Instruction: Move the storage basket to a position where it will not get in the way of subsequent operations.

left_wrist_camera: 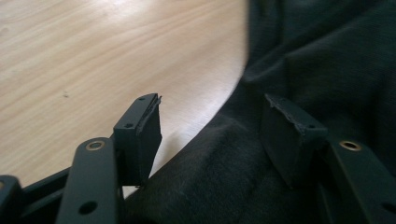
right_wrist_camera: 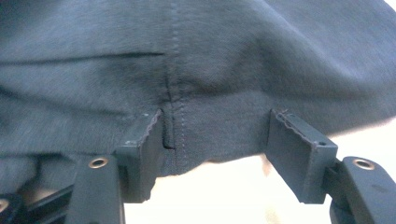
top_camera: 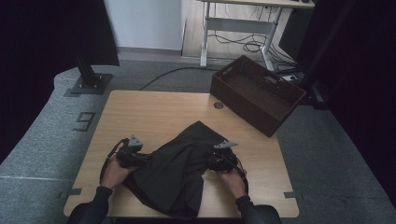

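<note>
A dark grey garment (top_camera: 177, 168) lies crumpled on the near half of the wooden table (top_camera: 154, 112). My left gripper (top_camera: 142, 158) is at the cloth's left edge. In the left gripper view its jaws (left_wrist_camera: 212, 105) stand apart, with the edge of the garment (left_wrist_camera: 303, 70) between them and no pad pressing. My right gripper (top_camera: 212, 161) is at the cloth's right edge. In the right gripper view the jaws (right_wrist_camera: 215, 121) straddle a stitched seam at the hem of the garment (right_wrist_camera: 210, 60), and a gap shows beside the pads.
A dark brown woven basket (top_camera: 257, 93) stands at the table's far right corner, partly over the edge. A round cable grommet (top_camera: 218, 105) sits in the tabletop near it. A stand's black base (top_camera: 88, 84) rests on the floor beyond the table's left side.
</note>
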